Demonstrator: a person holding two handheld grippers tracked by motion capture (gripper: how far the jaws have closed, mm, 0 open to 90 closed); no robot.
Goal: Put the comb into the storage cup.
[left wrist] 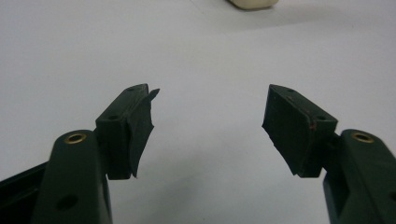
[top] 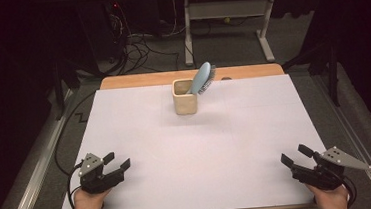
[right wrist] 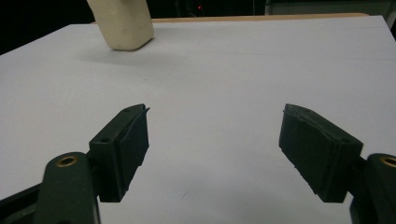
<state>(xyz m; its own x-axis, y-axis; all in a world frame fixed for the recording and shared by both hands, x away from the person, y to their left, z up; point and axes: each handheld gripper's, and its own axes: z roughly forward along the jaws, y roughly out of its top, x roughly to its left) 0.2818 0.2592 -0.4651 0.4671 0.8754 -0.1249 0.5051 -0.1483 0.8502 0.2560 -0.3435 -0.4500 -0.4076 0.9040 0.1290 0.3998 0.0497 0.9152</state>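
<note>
We note a cream cup (top: pixel 185 102) standing upright near the far edge of the surface, about midway along it. A light blue hairbrush (top: pixel 201 77) sits in the cup, handle down, head leaning out over the cup's right rim toward the far edge, bristles facing right. We see nothing else in the cup. The cup's base also appears at the top of the left gripper view (left wrist: pixel 252 3) and at upper left of the right gripper view (right wrist: pixel 123 24).

The surface is a white sheet (top: pixel 197 148) covering a wooden table (top: pixel 136 80), whose bare strip shows along the far edge.

The left gripper (top: pixel 116 161) rests near the near left corner, held by a hand (top: pixel 87 204); its jaws stand released, wide apart, with bare sheet between them. The right gripper (top: pixel 296 155) sits near the near right corner, jaws likewise apart and holding nothing. Both are well apart from the cup.

Beyond the table we see a grey floor (top: pixel 229 46), tangled cables (top: pixel 136 45), and white desk legs (top: pixel 265 28) in a dark room.
</note>
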